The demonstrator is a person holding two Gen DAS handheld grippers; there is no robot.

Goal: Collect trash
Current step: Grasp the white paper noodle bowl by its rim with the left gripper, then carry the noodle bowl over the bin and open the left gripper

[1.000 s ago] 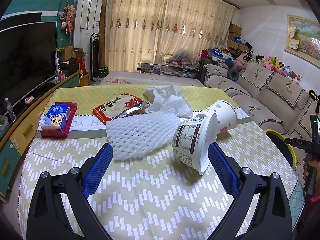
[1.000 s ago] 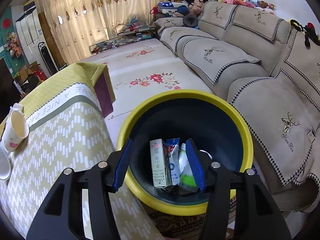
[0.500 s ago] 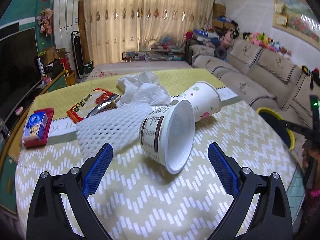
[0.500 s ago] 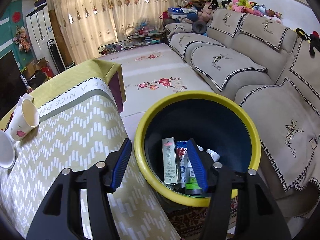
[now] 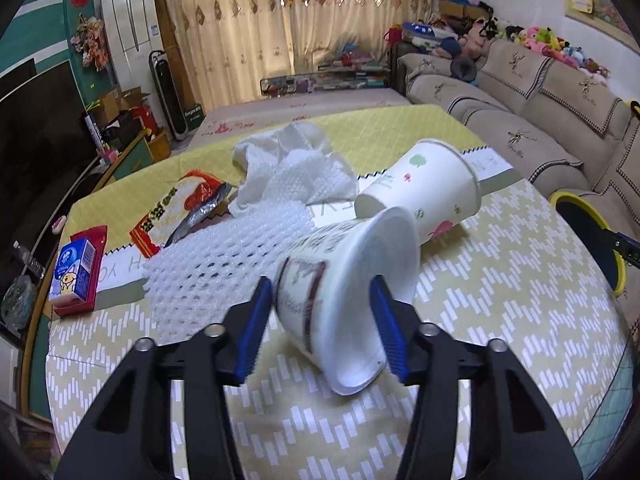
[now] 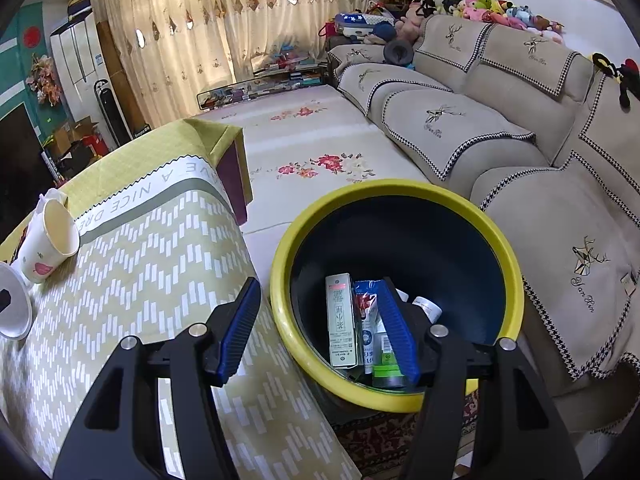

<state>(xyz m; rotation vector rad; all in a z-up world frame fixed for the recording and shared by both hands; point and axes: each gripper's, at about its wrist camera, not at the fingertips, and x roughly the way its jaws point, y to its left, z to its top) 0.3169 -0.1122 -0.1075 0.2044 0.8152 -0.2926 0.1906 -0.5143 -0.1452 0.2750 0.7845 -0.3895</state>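
A white printed tub (image 5: 344,280) lies on its side on the table, mouth toward me. My left gripper (image 5: 320,292) is closing around it, and both blue pads touch its sides. Behind it lie a flowered paper cup (image 5: 424,184), a white foam net (image 5: 224,256), a crumpled tissue (image 5: 288,152) and a red snack wrapper (image 5: 176,208). My right gripper (image 6: 320,282) hangs open and empty over the yellow-rimmed bin (image 6: 360,196), which holds a slim box (image 6: 340,320) and tubes. The paper cup (image 6: 44,248) also shows at the far left.
A blue carton (image 5: 74,268) rests on a red box at the table's left edge. The bin (image 5: 616,276) stands on the floor off the table's right side, next to a beige sofa (image 6: 500,128). A patterned cloth (image 5: 500,280) covers the table.
My left gripper moved forward over the tub and its jaws closed from wide apart onto the tub's sides. The right gripper stayed over the bin, drifting slightly toward the table.
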